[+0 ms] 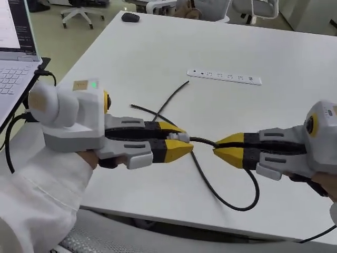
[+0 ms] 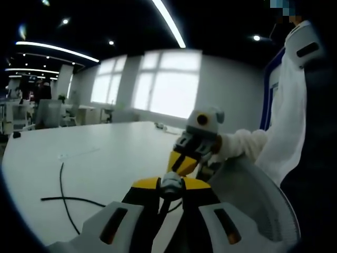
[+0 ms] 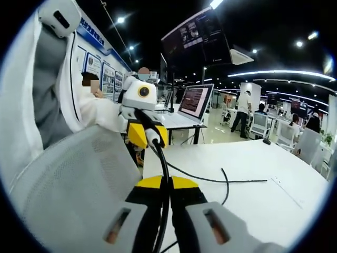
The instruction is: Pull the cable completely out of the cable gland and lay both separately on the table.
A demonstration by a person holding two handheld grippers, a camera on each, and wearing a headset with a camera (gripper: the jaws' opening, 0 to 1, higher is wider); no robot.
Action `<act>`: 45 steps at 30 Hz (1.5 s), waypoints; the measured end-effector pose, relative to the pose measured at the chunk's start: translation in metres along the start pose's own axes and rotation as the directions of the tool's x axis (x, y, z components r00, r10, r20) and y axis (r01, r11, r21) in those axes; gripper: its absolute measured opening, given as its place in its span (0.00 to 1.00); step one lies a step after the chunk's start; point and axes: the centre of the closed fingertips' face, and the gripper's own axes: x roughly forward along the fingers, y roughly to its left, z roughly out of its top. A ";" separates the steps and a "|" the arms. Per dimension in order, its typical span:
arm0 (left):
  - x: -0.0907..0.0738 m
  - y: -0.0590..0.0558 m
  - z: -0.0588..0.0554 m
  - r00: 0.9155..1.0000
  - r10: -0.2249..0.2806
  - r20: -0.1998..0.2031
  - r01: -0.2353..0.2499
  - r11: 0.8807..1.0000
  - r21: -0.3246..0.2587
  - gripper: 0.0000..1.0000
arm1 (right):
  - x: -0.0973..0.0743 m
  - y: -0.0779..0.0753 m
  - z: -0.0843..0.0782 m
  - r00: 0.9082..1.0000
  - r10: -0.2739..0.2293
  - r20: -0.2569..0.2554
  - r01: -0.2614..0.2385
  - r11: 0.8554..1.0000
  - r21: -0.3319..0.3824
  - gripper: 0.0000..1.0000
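Chair: a grey mesh chair [image 1: 100, 240] sits just under the near edge of the tabletop [image 1: 158, 47].
Near edge: it runs just below both grippers, and the loop of the cable [image 1: 231, 203] lies close to it.
Left gripper [image 1: 185, 143]: its jaws are pinched tight on the cable gland [image 1: 184, 137].
Right gripper [image 1: 218, 147]: its jaws are squeezed on the black cable, tip to tip with the left gripper and just apart from it.
Cable gland: a small grey piece held above the tabletop, with the cable going into it.
Cable: it runs from the gland through the right jaws, loops down, then lies across the tabletop towards the far side.
Open room: bare white tabletop lies all around and behind the grippers.
Power strip [image 1: 224, 77]: it lies flat, well behind the grippers.
Laptop [image 1: 13, 68]: open, at the left edge.
Mouse [image 1: 130, 17]: near the far edge.
Room: an office with a rolling chair [image 1: 79, 13] beyond the tabletop.
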 end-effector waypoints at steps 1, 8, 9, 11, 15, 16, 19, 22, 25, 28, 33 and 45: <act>0.000 0.000 0.000 1.000 0.001 0.000 -0.001 1.000 -0.002 0.17 | -0.002 0.000 -0.004 1.000 -0.001 -0.012 0.001 1.000 0.014 0.03; 0.000 0.001 0.001 1.000 0.006 0.011 -0.006 1.000 -0.016 0.17 | -0.022 -0.009 -0.023 0.996 -0.060 -0.065 0.063 0.997 0.042 0.03; 0.000 0.000 0.001 1.000 0.003 0.010 -0.003 1.000 -0.012 0.17 | -0.024 -0.009 -0.024 0.996 -0.065 -0.068 0.068 0.997 0.041 0.03; 0.002 -0.002 0.003 1.000 -0.004 0.020 0.004 1.000 -0.017 0.17 | -0.024 -0.010 -0.024 0.995 -0.071 -0.064 0.074 0.996 0.041 0.03; 0.003 -0.004 0.003 1.000 -0.016 0.024 0.017 0.999 -0.034 0.17 | -0.025 -0.009 -0.024 0.997 -0.065 -0.052 0.069 0.995 0.077 0.03; 0.003 -0.004 0.003 1.000 -0.009 0.025 0.010 1.000 -0.025 0.17 | -0.026 -0.004 -0.024 0.998 -0.038 -0.046 0.043 0.991 0.123 0.03; 0.003 -0.004 0.003 1.000 -0.013 0.022 0.014 0.999 -0.034 0.17 | -0.027 -0.002 -0.020 0.999 -0.026 -0.038 0.031 0.993 0.115 0.03; 0.004 -0.005 0.002 1.000 -0.017 0.019 0.017 1.000 -0.019 0.17 | -0.028 -0.004 -0.016 0.999 -0.035 -0.028 0.038 0.992 0.121 0.04; 0.005 -0.006 0.000 1.000 -0.019 0.007 0.019 1.000 -0.007 0.17 | -0.025 -0.002 -0.005 1.000 -0.031 0.007 0.030 0.992 0.124 0.07; 0.006 -0.006 -0.003 1.000 -0.021 -0.011 0.021 1.000 0.000 0.17 | -0.020 0.000 0.007 1.000 -0.018 0.017 0.016 0.995 0.100 0.17; 0.006 -0.007 -0.005 0.999 -0.026 -0.025 0.026 1.000 0.013 0.17 | 0.000 0.012 0.043 0.992 0.064 0.110 -0.068 0.997 0.029 0.18; 0.003 -0.003 0.000 1.000 -0.011 0.005 0.011 1.000 0.020 0.17 | 0.022 0.020 0.045 0.983 0.147 0.114 -0.151 0.988 0.027 0.04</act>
